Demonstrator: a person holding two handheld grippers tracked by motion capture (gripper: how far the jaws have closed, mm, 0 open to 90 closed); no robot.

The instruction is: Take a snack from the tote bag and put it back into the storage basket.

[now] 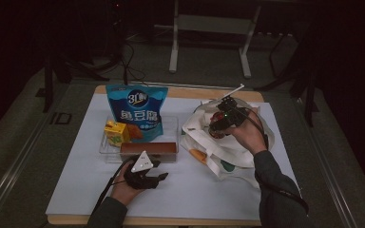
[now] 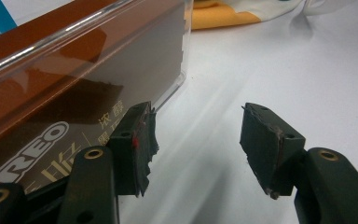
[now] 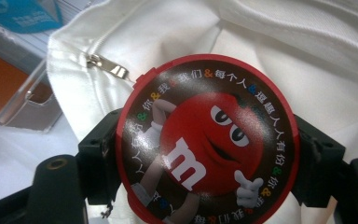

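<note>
lab/studio | dark room, white-topped table [image 1: 76, 190], metal stand legs [image 1: 173, 52], floor cables [image 1: 128, 61]

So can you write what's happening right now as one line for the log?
right claw: shut on M&M's tub, over white bag | left claw: open, empty, beside Oreo box | clear tray: holds blue snack pouch

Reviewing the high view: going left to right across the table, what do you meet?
Yellow juice carton → blue snack bag → left gripper → white tote bag → right gripper, shut on a round red M&M's tin.
</note>
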